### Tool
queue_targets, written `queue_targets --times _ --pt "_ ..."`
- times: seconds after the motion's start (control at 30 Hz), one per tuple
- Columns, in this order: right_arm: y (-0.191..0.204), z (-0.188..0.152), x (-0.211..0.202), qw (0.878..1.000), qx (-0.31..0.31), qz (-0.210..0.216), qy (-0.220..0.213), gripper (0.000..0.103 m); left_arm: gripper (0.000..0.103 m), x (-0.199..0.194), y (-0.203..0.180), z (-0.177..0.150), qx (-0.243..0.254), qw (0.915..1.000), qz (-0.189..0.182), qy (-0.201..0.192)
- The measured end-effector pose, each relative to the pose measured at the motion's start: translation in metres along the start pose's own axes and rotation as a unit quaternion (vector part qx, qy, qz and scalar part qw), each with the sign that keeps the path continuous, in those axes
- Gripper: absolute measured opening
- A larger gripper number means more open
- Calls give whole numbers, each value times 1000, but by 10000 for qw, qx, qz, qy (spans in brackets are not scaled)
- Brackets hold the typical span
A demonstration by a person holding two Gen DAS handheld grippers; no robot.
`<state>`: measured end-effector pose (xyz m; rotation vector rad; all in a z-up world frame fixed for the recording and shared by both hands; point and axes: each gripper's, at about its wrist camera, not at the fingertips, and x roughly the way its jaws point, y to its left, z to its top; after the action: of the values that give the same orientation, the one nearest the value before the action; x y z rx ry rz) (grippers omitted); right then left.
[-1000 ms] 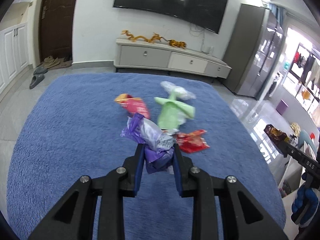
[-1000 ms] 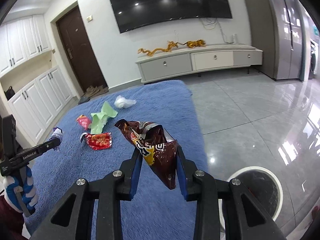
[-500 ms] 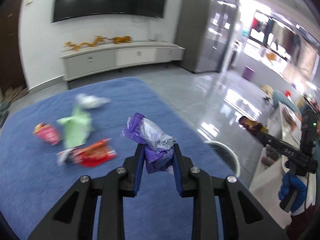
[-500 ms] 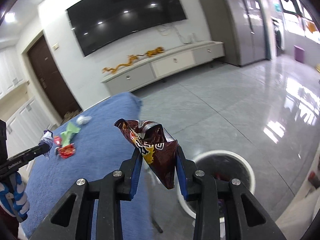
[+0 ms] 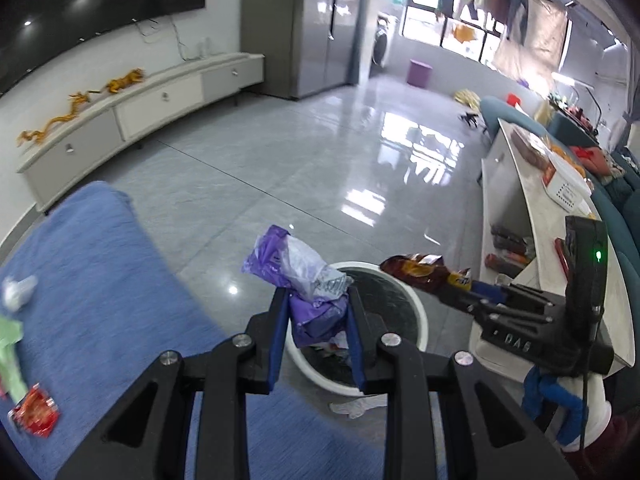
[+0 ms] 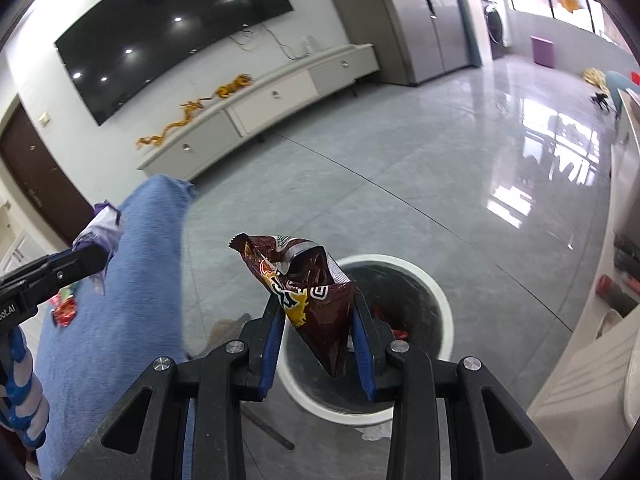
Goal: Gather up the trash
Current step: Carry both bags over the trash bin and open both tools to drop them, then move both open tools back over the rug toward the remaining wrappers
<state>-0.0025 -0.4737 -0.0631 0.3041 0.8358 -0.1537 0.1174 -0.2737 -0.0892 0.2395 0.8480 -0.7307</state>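
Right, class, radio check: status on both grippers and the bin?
Left gripper shut on purple wrapper. Right gripper shut on brown bag. Both over bin. Nothing blocking.

Blue rug (image 5: 100,280) with red wrapper (image 5: 36,416), green scrap (image 5: 10,356).

Purple wrapper (image 5: 304,280): crumpled, clamped, raised above white bin (image 5: 416,312) rim. Brown chip bag (image 6: 312,292): creased, torn open, clamped over the bin mouth. Red packet (image 5: 36,416): flat on blue cloth, well apart from bin
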Motion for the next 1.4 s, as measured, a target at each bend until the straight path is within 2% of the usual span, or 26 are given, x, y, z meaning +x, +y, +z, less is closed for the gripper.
queue_targets --times 0.23,0.37,0.4,0.43,0.47,0.5,0.7,0.97,1.2,1.4 --pt "-15 5 12 9996 54 -264 121 31 27 49 -16 16 -122 9993 -126 332" --pt "-13 9 19 9992 11 -373 154 38 29 63 -24 21 -128 9990 -178 386" --pt "-13 9 21 9990 -1 -422 161 40 36 65 -26 22 -130 9990 -197 390" --pt "-14 9 22 9988 3 -466 165 47 50 68 -29 23 -142 9988 -228 406" --pt "-15 9 23 9984 17 -546 168 55 55 70 -30 24 -175 9988 -238 399" --pt "-17 7 22 9980 36 -607 159 57 59 70 -30 26 -200 9988 -242 370" --pt "-29 2 12 9969 210 -742 145 59 59 67 -35 29 -158 9989 -293 345" --pt "-25 0 -1 9968 271 -747 98 60 59 54 -24 28 -364 9987 -238 252" --pt "-9 9 -12 9972 118 -735 -30 61 59 15 -13 29 -577 9976 -216 -314" --pt "4 16 -36 9972 73 -683 -303 62 59 -23 -13 27 -372 9980 -187 -482"
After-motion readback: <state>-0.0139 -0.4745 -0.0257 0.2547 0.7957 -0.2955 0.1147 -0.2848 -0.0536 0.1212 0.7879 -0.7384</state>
